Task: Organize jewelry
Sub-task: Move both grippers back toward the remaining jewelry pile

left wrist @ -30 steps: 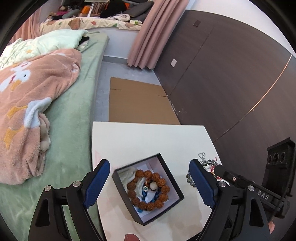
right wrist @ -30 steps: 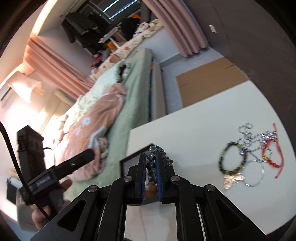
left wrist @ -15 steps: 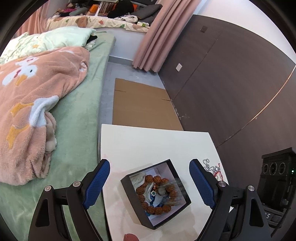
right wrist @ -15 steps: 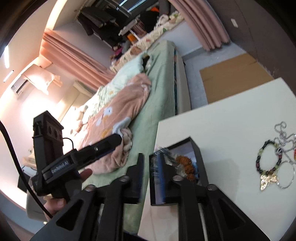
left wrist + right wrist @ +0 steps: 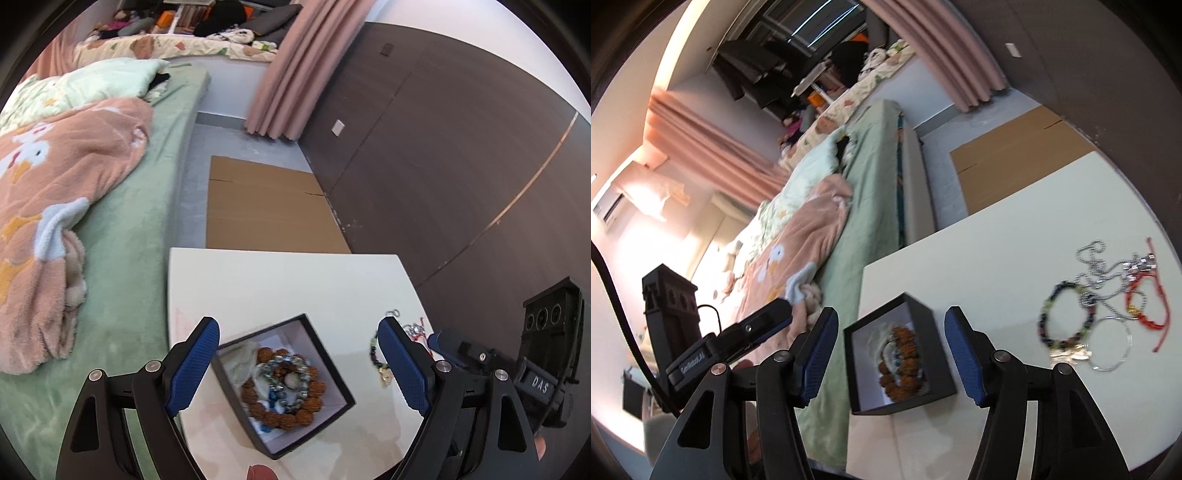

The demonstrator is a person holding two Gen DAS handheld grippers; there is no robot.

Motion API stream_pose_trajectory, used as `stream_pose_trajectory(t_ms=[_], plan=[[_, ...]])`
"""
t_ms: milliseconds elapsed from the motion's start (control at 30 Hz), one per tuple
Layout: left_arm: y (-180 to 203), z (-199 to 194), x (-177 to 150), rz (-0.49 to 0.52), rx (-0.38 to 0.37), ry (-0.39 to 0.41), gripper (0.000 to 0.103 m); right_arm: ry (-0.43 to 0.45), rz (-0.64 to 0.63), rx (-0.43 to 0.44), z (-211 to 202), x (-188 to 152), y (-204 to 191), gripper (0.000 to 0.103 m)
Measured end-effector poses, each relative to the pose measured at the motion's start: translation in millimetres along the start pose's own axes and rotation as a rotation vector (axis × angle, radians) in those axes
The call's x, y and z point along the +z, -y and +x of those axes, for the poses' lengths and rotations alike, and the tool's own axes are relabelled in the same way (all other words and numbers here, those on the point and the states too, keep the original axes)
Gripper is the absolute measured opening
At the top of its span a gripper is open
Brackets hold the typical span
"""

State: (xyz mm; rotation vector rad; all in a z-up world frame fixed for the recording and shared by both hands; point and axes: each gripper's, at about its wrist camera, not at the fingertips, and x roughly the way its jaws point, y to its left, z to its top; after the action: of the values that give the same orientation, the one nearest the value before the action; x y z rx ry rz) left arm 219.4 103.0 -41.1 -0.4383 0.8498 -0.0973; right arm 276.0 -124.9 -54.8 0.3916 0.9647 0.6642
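Note:
A black box [image 5: 332, 373] with a white inside stands on the white table [image 5: 277, 280], between and below the wide open fingers of my left gripper [image 5: 297, 332]. In it a grey bead bracelet [image 5: 267, 374] lies on top of a brown bead bracelet [image 5: 317, 391]. In the right wrist view the same box [image 5: 936, 347] sits under my right gripper [image 5: 892, 314]. Its jaws are opening and nothing is between the pads. To the right on the table lie a dark bead bracelet [image 5: 1043, 321], a silver chain [image 5: 1100, 266], a red cord bracelet [image 5: 1145, 306] and a thin bangle [image 5: 1108, 343].
A bed with a green sheet [image 5: 122, 258] and a pink blanket [image 5: 55, 166] runs along the table's left edge. Flat cardboard [image 5: 266, 206] lies on the floor beyond the table. A dark panelled wall [image 5: 443, 166] stands on the right.
The right gripper was shut on the grey bead bracelet above the box. Its jaws have parted, the bracelet now lies in the box, and the gripper has drawn back.

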Motion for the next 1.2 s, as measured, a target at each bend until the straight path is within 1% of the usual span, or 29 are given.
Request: stream_pose_trajectory(t_ms=[167,233,467,667,767,833,867,900,967,1067,1133,1200], plan=[[22,10,-3,0.049,-0.020,-0.019,0.088,0.010,0.025,-0.042,-17,4,17,0.061],[33,16,-5,0.073,-0.025,-0.032,0.088,0.003,0.041,-0.078,-22,6,27,0.061],[62,36,-11,0.120,-0.045,-0.064,0.088,-0.019,0.151,-0.146,-36,8,67,0.061],[85,48,-15,0.170,-0.066,-0.053,0.088,-0.040,0.214,-0.242,-46,7,96,0.061],[97,57,-15,0.193,-0.071,-0.052,0.086,-0.052,0.239,-0.249,-51,6,108,0.061],[102,64,-16,0.206,-0.071,-0.061,0.076,-0.056,0.251,-0.255,-55,5,114,0.061],[104,67,-17,0.210,-0.070,-0.067,0.073,-0.056,0.255,-0.259,-56,5,116,0.061],[106,72,-18,0.215,-0.069,-0.077,0.067,-0.057,0.261,-0.264,-58,5,119,0.061],[111,83,-22,0.225,-0.063,-0.100,0.059,-0.057,0.276,-0.266,-62,5,126,0.061],[119,100,-29,0.246,-0.051,-0.136,0.054,-0.056,0.297,-0.263,-66,4,134,0.061],[126,113,-34,0.269,-0.044,-0.164,0.048,-0.052,0.304,-0.269,-69,5,140,0.061],[131,123,-38,0.288,-0.031,-0.183,0.047,-0.048,0.308,-0.276,-72,6,145,0.061]])
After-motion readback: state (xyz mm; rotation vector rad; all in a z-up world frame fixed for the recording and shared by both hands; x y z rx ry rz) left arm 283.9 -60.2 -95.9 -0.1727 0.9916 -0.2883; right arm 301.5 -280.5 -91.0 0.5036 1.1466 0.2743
